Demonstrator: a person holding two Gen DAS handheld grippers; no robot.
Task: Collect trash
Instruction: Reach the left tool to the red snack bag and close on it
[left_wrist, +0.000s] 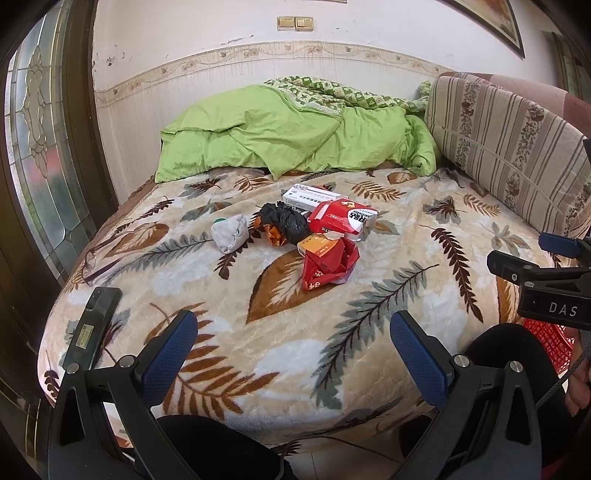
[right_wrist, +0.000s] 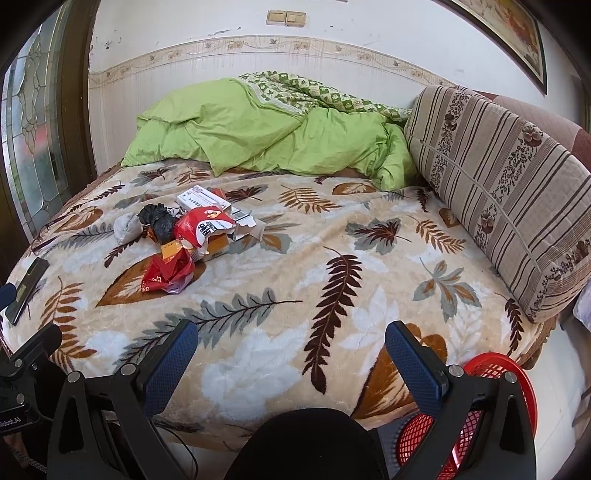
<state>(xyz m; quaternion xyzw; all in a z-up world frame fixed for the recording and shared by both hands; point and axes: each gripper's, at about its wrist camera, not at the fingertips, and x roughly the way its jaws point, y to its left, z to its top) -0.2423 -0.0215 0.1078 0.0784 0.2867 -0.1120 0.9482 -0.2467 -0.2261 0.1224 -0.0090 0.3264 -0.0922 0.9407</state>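
Fingers on the left gripper (left_wrist: 293, 341) and right gripper (right_wrist: 291, 347) are wide apart, holding nothing. The trash pile (left_wrist: 314, 236) at frame middle looks light and crinkly — pinch the red wrapper (left_wrist: 328, 269) by a crumpled fold.

Bare blanket (left_wrist: 295, 332) before trash pile (left_wrist: 314, 236), phone (left_wrist: 92, 325) lying left
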